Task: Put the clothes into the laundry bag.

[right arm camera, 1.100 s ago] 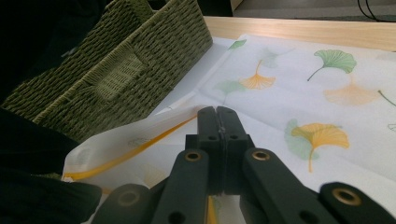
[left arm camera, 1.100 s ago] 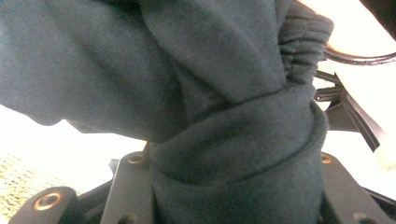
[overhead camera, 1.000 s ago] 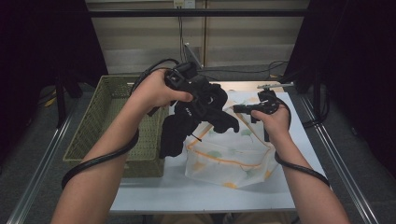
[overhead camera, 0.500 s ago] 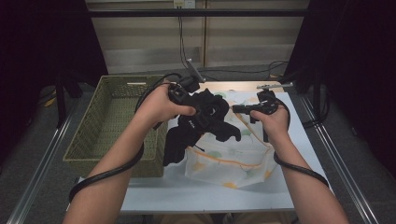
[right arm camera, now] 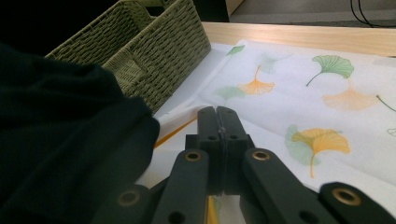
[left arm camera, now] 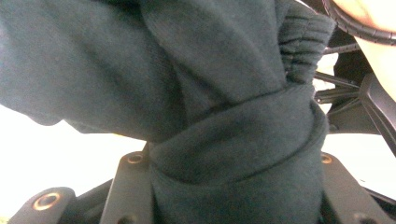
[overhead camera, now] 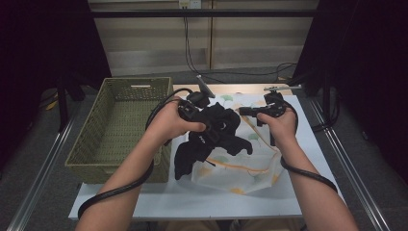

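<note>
A person sits at a white table (overhead camera: 159,197) with a gripper in each hand. The left gripper (overhead camera: 208,129) has its jaws clamped on a bunched dark garment (overhead camera: 219,137), which hangs above the middle of the table, with its loose ends draping down onto a white cloth (overhead camera: 245,168) printed with green and orange leaves. In the left gripper view the dark fabric (left arm camera: 210,116) is wrapped thick between the jaws and blocks nearly everything beyond. The right gripper (overhead camera: 245,111) is held just to the right of the garment, above the cloth, with its jaws pressed together and nothing between them; in the right gripper view they (right arm camera: 217,126) meet flat over the printed cloth (right arm camera: 303,102). A green woven basket (overhead camera: 118,125) stands at the left of the table, right beside the hanging garment. Black cables (overhead camera: 120,190) trail from both grippers along the forearms.
</note>
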